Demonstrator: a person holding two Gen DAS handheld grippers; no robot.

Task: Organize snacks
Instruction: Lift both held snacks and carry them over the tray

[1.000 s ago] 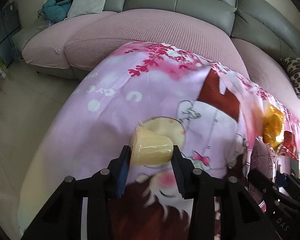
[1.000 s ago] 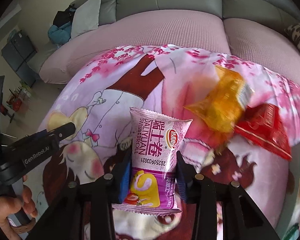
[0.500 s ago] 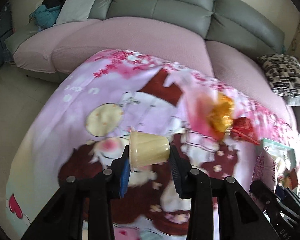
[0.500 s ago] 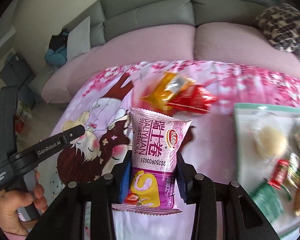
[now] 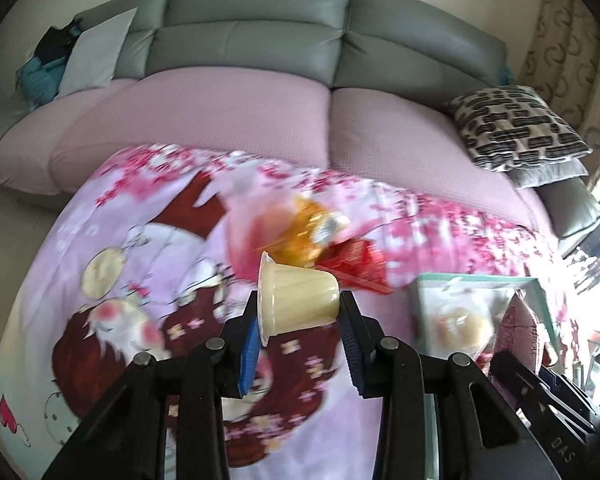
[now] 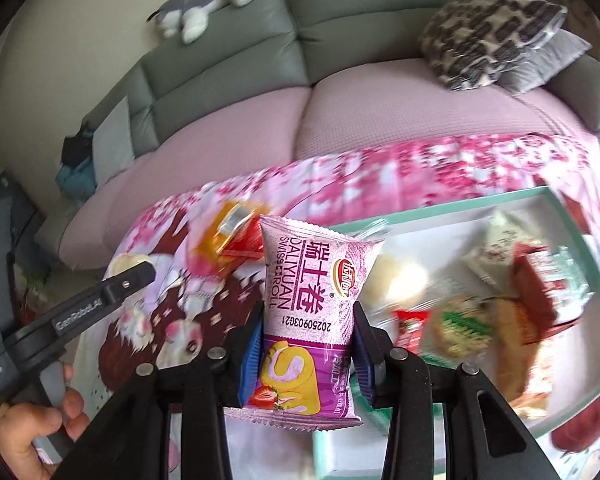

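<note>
My left gripper [image 5: 300, 320] is shut on a pale yellow jelly cup [image 5: 298, 300], which lies sideways between the blue pads, above the pink cartoon blanket [image 5: 140, 280]. In the right wrist view my right gripper [image 6: 306, 344] is shut on a purple Swiss-roll packet [image 6: 312, 300] that stands upright in its jaws. A mint-green tray [image 6: 452, 216] with several snacks lies to the right of it. An orange packet [image 5: 300, 236] and a red packet [image 5: 356, 264] lie on the blanket beyond the cup. The left gripper's body [image 6: 80, 312] and a hand [image 6: 32, 432] show at the right wrist view's left edge.
A grey sofa [image 5: 252, 40] with pink seat covers [image 5: 228, 116] runs behind the blanket. A patterned cushion [image 5: 516, 128] lies at the sofa's right end, and a plush toy [image 6: 204, 4] rests on its backrest. Clothes and a pale pillow [image 5: 96, 56] sit at its left end.
Both grippers have moved to the right and upward with their snacks still held. The tray has come into view at the right, and the orange and red packets have shifted left in both views.
</note>
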